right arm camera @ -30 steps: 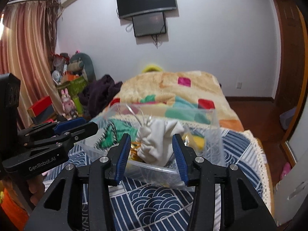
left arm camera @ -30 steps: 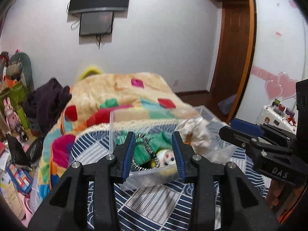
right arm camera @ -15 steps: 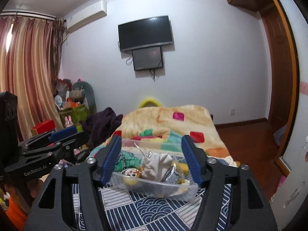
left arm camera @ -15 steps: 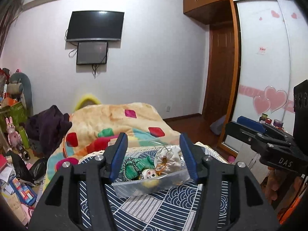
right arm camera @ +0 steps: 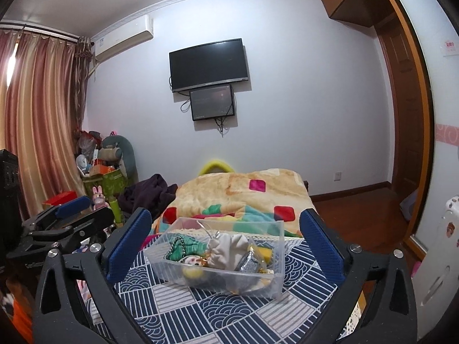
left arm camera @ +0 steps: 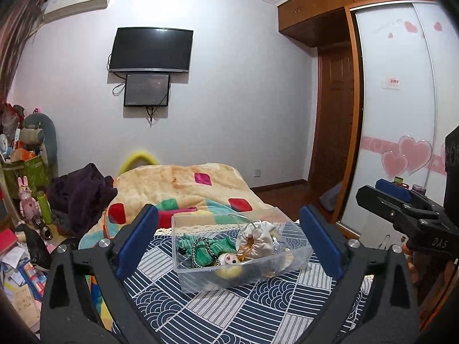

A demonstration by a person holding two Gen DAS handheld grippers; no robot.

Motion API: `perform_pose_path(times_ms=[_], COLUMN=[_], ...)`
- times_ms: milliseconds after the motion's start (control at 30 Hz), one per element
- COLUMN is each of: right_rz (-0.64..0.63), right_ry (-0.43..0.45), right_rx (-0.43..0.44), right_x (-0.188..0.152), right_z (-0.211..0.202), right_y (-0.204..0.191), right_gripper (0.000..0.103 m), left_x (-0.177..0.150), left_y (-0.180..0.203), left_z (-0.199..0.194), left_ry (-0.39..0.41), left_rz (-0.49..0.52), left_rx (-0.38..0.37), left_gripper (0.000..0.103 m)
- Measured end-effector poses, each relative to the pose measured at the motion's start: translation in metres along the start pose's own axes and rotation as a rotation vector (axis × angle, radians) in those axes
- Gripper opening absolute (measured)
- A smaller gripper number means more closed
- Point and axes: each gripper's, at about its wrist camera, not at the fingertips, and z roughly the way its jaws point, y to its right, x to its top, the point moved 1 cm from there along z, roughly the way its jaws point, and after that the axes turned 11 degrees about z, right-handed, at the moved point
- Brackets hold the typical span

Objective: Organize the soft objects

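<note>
A clear plastic box stands on the blue patterned cloth. It holds soft things: a white drawstring pouch, a green cloth toy, a small doll face and a yellow ball. The box also shows in the right wrist view, with the pouch inside. My left gripper is wide open and empty, held back from the box. My right gripper is wide open and empty too, and it shows at the right of the left wrist view.
A bed with a colourful patchwork blanket lies behind the box. Dark clothes are piled on its left. Toys and boxes clutter the floor at left. A wardrobe and a door stand at right.
Both grippers have pulled back and up from the box and opened wider. The box now looks smaller and sits lower in both views.
</note>
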Motion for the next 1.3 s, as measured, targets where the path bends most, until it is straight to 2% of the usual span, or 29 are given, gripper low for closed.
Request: perform_pose_path(times_ms=[1300], right_rz=[0.010], right_ry=[0.001], right_rx=[0.004], right_x=[-0.003], right_z=[-0.012], right_y=[0.000], right_gripper=[0.103], left_x=[-0.002], left_y=[0.003], left_z=[-0.003], left_ry=[-0.001], left_rz=[0.008], left_rx=[-0.011], left_gripper=[0.102])
